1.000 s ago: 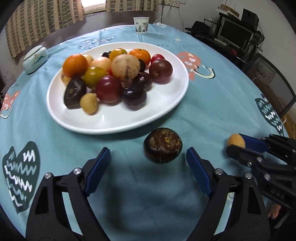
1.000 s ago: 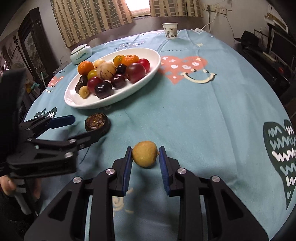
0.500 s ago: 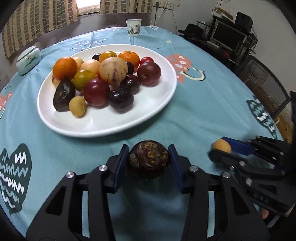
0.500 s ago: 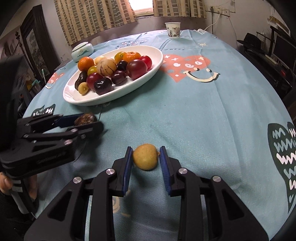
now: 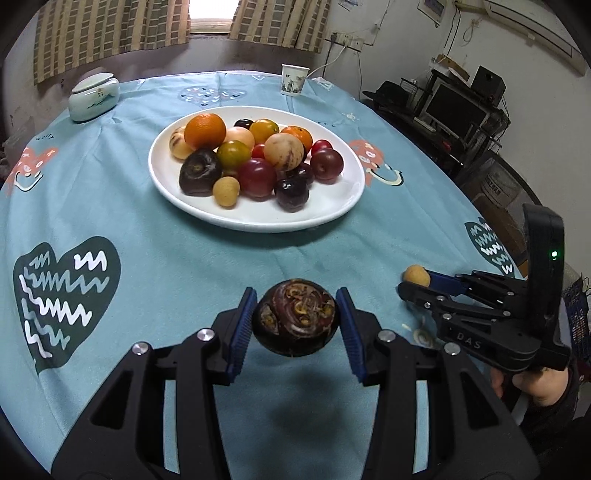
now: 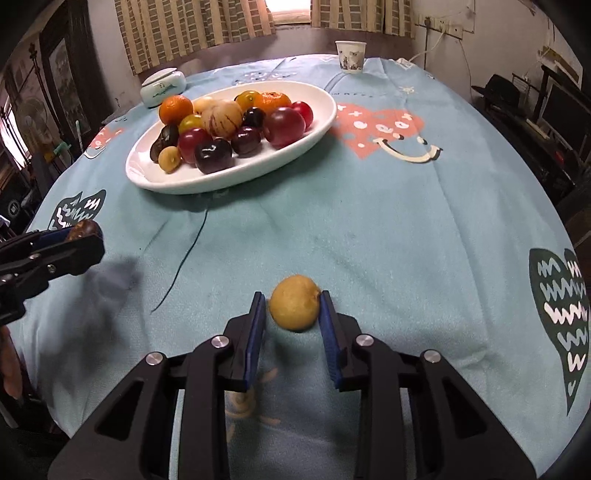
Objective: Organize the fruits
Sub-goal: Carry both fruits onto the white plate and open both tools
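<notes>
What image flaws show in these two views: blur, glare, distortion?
Left wrist: fisheye bends the table edge, dark corners, window blown out, fruit sharp. Right wrist: same curving and blown window; the left tongs at the frame edge look soft.

table (image 5: 177, 266): round, blue cloth with heart prints | plate (image 5: 332, 214): white, centre, heaped with fruit | lidded jar (image 5: 94, 96): far left | paper cup (image 5: 294, 79): far edge | dark thread (image 6: 184, 254): near plate
</notes>
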A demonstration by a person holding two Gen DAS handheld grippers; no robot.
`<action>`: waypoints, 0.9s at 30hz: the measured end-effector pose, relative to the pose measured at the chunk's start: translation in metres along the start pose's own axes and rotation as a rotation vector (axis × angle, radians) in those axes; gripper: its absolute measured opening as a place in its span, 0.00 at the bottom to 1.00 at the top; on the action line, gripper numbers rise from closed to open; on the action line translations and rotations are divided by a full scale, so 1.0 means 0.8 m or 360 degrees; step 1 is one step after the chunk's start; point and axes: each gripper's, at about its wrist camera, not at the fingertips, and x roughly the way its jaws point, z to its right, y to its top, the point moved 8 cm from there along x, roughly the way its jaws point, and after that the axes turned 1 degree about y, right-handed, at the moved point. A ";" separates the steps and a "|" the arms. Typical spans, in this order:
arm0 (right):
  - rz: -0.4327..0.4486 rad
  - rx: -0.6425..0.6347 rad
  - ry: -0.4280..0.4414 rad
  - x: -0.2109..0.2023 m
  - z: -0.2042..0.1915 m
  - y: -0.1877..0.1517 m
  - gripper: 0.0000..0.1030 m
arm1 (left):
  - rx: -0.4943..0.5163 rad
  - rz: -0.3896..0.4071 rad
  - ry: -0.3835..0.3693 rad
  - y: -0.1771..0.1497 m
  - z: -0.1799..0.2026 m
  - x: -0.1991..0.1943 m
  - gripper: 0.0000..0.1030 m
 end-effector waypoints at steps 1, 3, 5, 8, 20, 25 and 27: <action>0.0008 0.0008 -0.0006 0.000 0.001 0.000 0.25 | -0.0001 0.0017 -0.0005 0.000 -0.001 -0.005 0.44; 0.0030 0.0036 0.0001 -0.010 0.001 0.000 0.25 | -0.0003 0.0038 -0.0004 -0.001 -0.006 -0.013 0.44; 0.0067 0.0031 0.0000 -0.023 -0.003 0.001 0.25 | -0.0024 0.0061 -0.0006 -0.002 -0.012 -0.022 0.44; 0.0107 0.0031 0.0013 -0.037 -0.012 0.002 0.25 | -0.0047 0.0084 -0.0008 -0.005 -0.020 -0.033 0.44; 0.0104 0.0027 0.0198 -0.055 -0.052 -0.016 0.25 | -0.0060 0.0106 0.0013 -0.016 -0.028 -0.057 0.44; 0.0131 -0.0030 0.0231 -0.058 -0.066 0.008 0.25 | 0.0012 0.0133 0.0064 0.023 -0.024 -0.049 0.44; 0.0157 -0.0049 0.0257 -0.060 -0.070 0.028 0.25 | 0.0024 0.0135 0.0069 0.048 -0.022 -0.040 0.44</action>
